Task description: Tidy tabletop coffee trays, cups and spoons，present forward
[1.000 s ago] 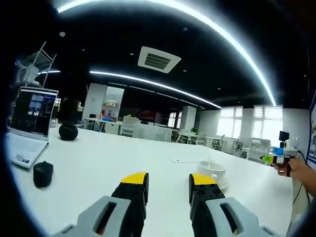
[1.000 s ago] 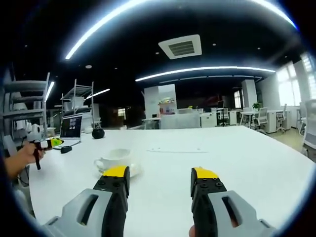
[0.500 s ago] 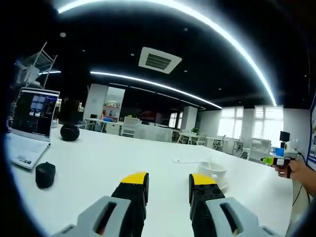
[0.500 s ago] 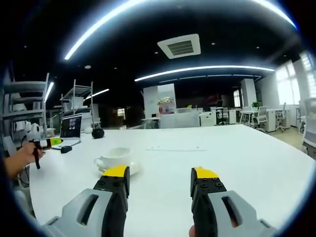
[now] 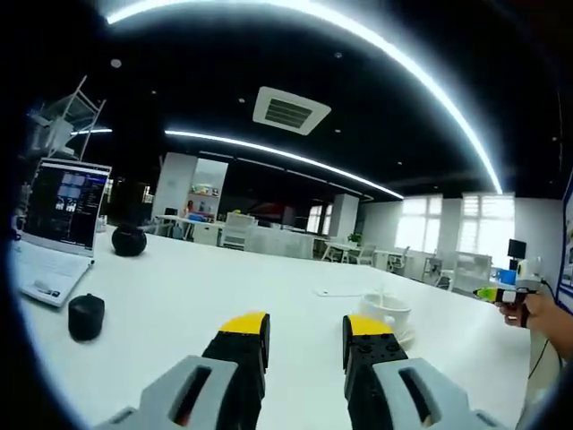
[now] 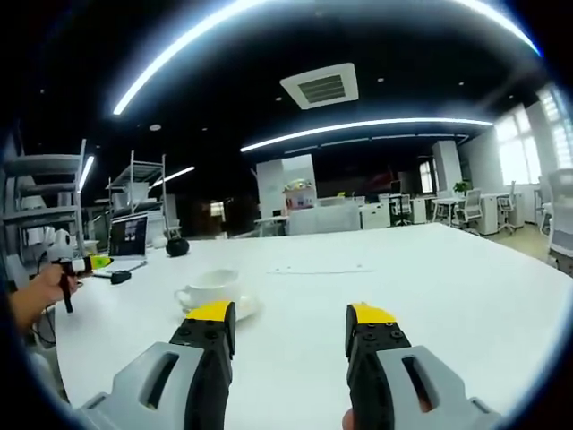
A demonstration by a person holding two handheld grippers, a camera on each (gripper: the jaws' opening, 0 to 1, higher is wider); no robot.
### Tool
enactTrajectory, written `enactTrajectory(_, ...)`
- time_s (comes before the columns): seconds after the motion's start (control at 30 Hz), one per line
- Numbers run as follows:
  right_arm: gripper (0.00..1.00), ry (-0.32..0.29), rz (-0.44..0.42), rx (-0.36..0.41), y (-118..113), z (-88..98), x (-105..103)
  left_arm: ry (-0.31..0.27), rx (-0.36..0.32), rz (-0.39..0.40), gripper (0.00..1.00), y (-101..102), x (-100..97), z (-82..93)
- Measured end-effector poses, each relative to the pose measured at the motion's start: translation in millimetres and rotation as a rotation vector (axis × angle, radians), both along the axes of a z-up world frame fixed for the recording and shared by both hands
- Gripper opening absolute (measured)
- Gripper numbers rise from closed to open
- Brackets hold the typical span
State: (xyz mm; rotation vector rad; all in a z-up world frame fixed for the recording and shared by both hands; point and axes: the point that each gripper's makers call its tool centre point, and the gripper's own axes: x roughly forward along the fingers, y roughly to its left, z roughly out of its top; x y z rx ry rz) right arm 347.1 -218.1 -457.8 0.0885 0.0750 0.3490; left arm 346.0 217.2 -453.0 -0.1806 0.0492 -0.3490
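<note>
Barely begun: left gripper [image 5: 306, 328] and right gripper [image 6: 291, 320] both spread, holding nothing. Cup [image 6: 209, 285] on its saucer [image 6: 235, 307] on the worktop [image 6: 421, 287], untouched; tidying all ahead.

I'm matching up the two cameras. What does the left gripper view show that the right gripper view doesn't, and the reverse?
Left gripper view alone: the right gripper held in a hand, entering from the right, and the laptop's keyboard.

Right gripper view alone: the left gripper in a hand at the left, and metal shelving.

Shared: the white table, the cup on its saucer, the laptop, a black mouse, a dark round object, and each view's own open jaws.
</note>
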Motion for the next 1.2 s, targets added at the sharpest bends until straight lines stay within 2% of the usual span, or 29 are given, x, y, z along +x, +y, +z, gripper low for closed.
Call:
enactTrajectory(0.7,0.5,-0.011,0.034,0.007,18.9,6.6,0.2,0.01,-0.008,-0.003,0.34,-4.8,-6.3,-1.1)
enactTrajectory(1.2,0.49,-0.015,0.025,0.002,9.9,9.2,-3.9,0.0,-0.009,-0.018,0.34,-12.2,-4.5,6.9)
